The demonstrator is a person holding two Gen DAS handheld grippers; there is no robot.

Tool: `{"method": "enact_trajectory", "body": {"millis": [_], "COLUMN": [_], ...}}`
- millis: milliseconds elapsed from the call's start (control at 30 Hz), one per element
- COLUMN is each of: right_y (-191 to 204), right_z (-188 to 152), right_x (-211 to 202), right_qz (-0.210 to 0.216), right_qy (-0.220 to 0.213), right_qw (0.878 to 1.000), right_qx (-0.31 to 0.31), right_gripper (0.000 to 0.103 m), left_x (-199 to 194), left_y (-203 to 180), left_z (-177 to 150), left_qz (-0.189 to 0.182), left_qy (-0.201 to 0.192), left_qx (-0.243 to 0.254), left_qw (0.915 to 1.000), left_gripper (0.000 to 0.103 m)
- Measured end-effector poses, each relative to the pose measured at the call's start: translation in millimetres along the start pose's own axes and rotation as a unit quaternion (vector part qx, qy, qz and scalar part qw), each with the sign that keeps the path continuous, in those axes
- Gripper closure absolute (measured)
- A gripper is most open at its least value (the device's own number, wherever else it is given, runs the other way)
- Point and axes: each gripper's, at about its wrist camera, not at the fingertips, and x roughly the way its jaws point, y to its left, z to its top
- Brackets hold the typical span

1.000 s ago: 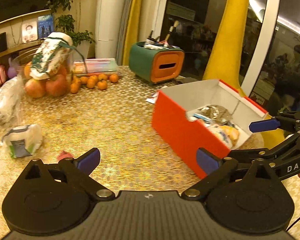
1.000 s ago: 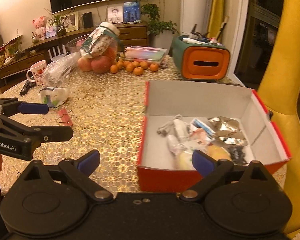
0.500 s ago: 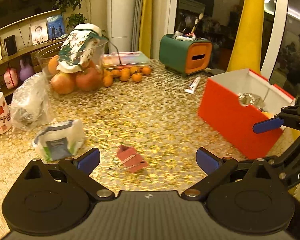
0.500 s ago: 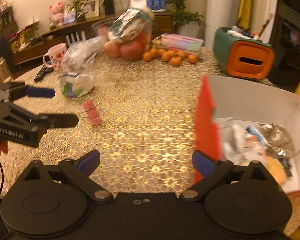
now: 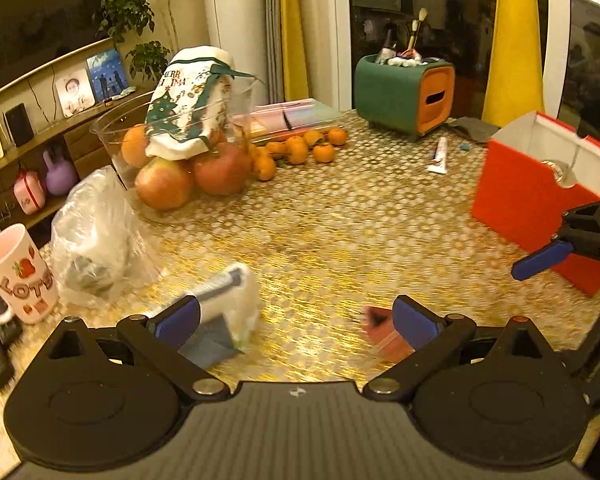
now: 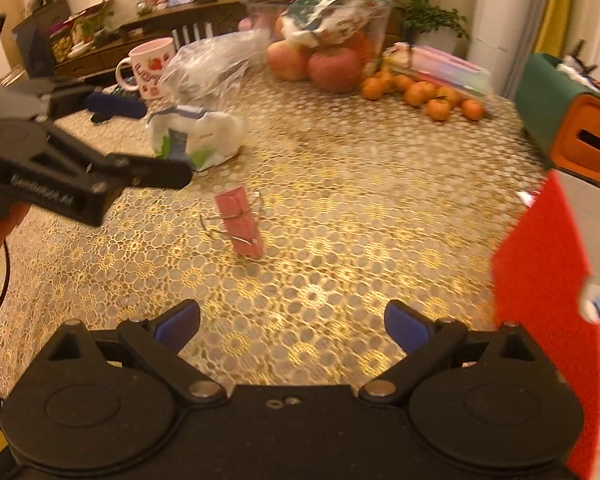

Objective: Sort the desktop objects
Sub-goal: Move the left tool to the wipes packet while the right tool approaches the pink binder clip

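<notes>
I've swung my wide-open, empty left gripper over toward the pink clip, whose wire handles only the right view shows, right gripper open too.

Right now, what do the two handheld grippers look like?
Both are black plastic with round pivot housings and blue pads on the fingertips. The left gripper carries white lettering on its side and a thin black cable below. The right gripper shows the same black linkage.

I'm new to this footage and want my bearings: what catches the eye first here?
The red box at the table's right edge stands out most. Behind, a clear bowl holds apples and oranges under a Christmas-print cloth. Mid-table lies a small pink binder clip, with the open left gripper close over it.
</notes>
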Motion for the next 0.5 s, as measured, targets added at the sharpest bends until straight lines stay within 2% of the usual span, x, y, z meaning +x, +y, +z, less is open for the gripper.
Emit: {"method": "enact_trajectory", "body": {"millis": [200, 367, 500], "right_y": [9.3, 10.7, 11.0], "right_z": [16.7, 27.3, 34.4], "right_x": [24.0, 43.4, 57.4], "right_qz": [0.008, 0.009, 0.005], "right_qy": [0.01, 0.019, 0.024], "right_qw": [1.0, 1.0, 0.999], "right_qx": [-0.017, -0.022, -0.027], "right_gripper": [0.005, 0.005, 0.006], "left_x": [23.9, 47.5, 63.7], "left_y": [23.4, 34.2, 38.6], "left_z": [6.8, 3.4, -1.9], "left_qz": [-0.006, -0.011, -0.001], "left_qy": [0.001, 0.021, 0.037], "left_qx": [0.027, 0.064, 0.073], "left_qw": [0.9996, 0.9976, 0.9966], "left_gripper": [0.0, 0.0, 0.0]}}
